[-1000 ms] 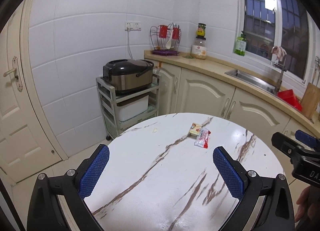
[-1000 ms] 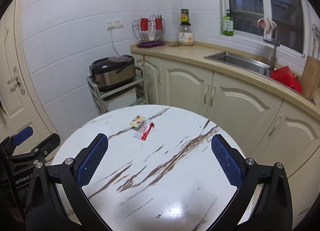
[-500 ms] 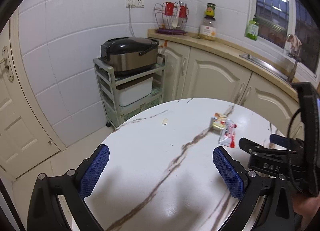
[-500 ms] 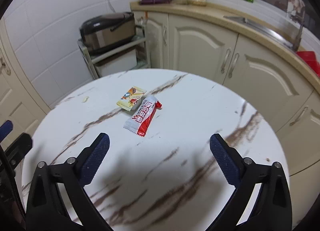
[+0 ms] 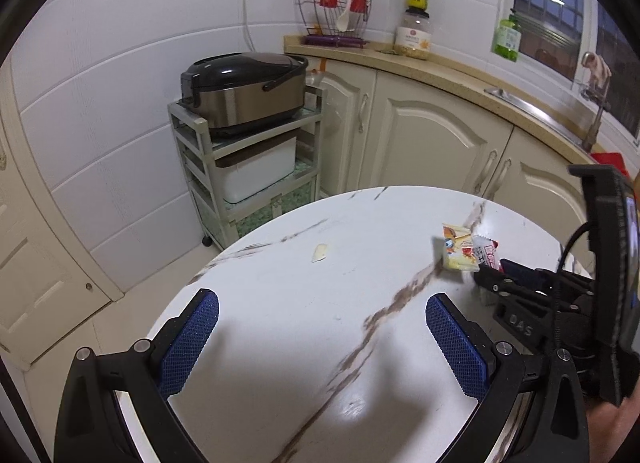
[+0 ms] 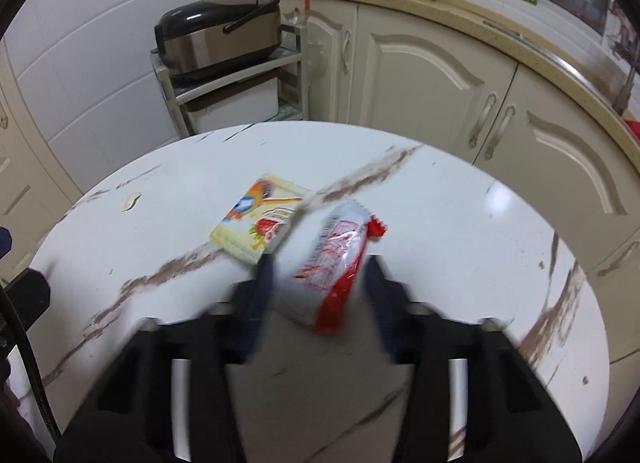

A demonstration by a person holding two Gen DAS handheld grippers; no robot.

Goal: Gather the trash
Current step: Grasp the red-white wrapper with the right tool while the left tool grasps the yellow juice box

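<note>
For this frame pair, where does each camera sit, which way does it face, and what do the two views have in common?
Left wrist: on the left gripper, open above the table, facing the cooker; the right gripper shows at the right edge.
Right wrist: on the right gripper, tilted down at the red wrapper between its blurred fingers; a dark part of the left rig shows at the left edge.
Shared: table, yellow wrapper, red wrapper, cooker, cabinets.

My pictures bend at the edges. The room light glares on the tabletop (image 5: 356, 403). My right fingers (image 6: 262, 283) look blurry.
</note>
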